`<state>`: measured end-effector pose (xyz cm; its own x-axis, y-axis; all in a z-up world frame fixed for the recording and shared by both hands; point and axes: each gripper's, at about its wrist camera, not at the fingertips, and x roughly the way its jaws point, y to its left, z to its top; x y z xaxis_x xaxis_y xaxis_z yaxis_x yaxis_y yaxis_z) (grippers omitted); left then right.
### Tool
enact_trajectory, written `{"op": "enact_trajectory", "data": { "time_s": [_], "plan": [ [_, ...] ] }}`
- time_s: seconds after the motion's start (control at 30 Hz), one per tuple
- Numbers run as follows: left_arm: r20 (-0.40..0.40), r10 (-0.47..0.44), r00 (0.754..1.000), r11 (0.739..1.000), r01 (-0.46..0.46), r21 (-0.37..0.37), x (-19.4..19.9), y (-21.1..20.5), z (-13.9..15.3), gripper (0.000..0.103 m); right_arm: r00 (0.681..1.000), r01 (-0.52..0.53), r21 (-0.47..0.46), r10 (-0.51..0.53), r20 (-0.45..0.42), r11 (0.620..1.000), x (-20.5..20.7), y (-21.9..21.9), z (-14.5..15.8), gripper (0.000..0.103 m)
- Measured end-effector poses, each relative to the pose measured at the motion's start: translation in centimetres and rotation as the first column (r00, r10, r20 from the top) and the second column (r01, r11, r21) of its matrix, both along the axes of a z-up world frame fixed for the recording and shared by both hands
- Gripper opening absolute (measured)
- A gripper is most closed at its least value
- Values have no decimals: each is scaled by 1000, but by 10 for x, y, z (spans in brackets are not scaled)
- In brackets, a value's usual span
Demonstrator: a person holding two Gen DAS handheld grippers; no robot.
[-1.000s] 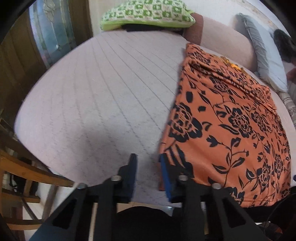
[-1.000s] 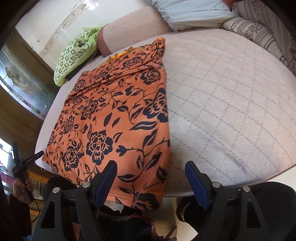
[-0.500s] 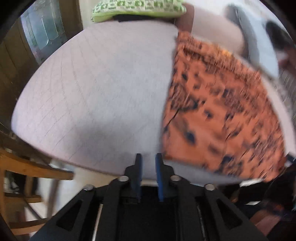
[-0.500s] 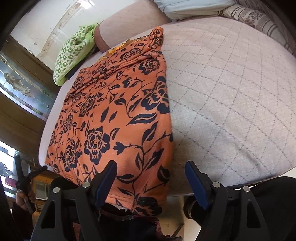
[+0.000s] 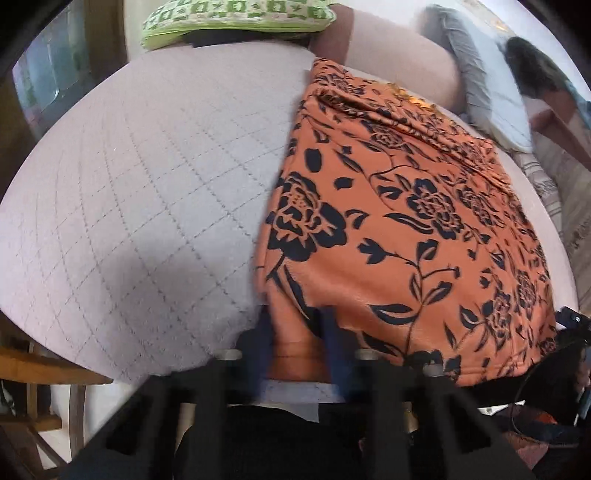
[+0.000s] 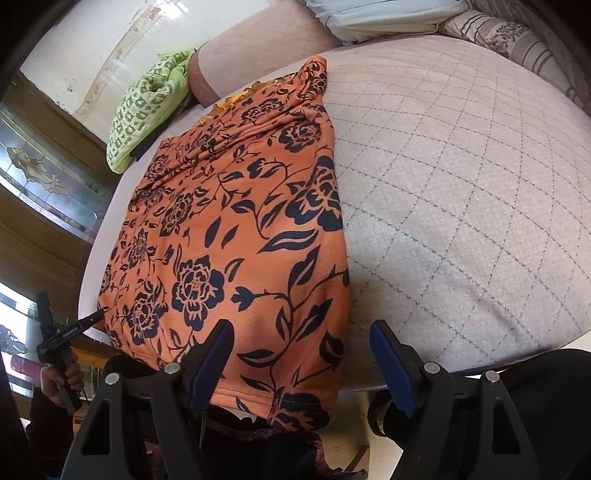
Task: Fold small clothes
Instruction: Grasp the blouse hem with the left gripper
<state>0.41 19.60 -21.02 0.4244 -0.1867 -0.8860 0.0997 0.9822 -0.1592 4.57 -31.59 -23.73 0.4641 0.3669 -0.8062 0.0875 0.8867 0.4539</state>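
Left wrist view: left gripper jaws just closing, astride orange floral garment hem.

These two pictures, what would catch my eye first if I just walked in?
The orange garment with black flowers stands out at once, spread flat across the pale quilted bed, its near hem hanging over the bed's edge. Behind it, a green patterned pillow lies at the bed's far end. The left gripper straddles the garment's near corner, while the right gripper hovers open over the opposite corner.
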Motion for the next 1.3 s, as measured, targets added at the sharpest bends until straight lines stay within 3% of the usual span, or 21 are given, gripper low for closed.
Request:
{"op": "enact_trajectory", "data": {
  "time_s": [0.2,0.3,0.37,0.47,0.53,0.57,0.63,0.7,0.77,0.87,0.97,1.03,1.1,1.23,1.3],
  "plan": [
    [4,-10,1000,999,10,-30,6,0,1,18,1000,-7,40,8,-11,999,1,4,-3,78],
    [-24,-6,1000,998,4,-61,5,5,-3,45,999,-18,33,19,-28,999,0,7,-6,78],
    [-6,-12,1000,997,11,-75,4,2,-2,47,999,-20,33,22,-47,999,-1,8,-10,78],
    [15,-43,999,998,44,-52,4,-7,-1,37,996,-23,31,25,-83,999,-2,9,-20,78],
    [15,-51,999,998,52,-40,6,-10,0,20,997,-24,11,25,-78,1000,-2,13,-21,78],
    [14,-51,999,998,52,-42,6,-9,0,17,997,-34,-12,33,-76,999,-2,17,-21,77],
    [14,-54,998,996,55,-73,8,-8,1,11,995,-67,-102,59,-82,993,-1,25,-20,63],
    [20,-55,998,995,57,-77,7,-9,3,10,992,-107,-207,91,-86,972,-1,33,-18,23],
    [24,-57,998,995,59,-82,7,-10,5,9,989,-142,-185,132,-67,972,-4,36,-12,6],
    [29,-60,998,993,63,-99,5,-9,9,9,989,-149,-146,146,-32,978,-6,37,-3,6],
    [8,-59,998,995,59,-78,7,-5,9,11,989,-136,-29,137,47,990,-11,29,14,6],
    [-40,-42,998,994,38,-98,11,2,3,31,990,-120,30,117,76,992,-12,20,22,6],
    [-56,-36,998,988,27,-151,11,8,-2,36,993,-92,82,85,88,992,-12,11,25,6],
    [-43,-53,998,983,45,-176,8,4,-1,33,996,-58,109,51,68,992,-13,3,21,6],
    [-47,-61,997,983,52,-176,8,2,-2,19,998,-60,106,55,42,993,-15,4,15,6]
  ]
}}
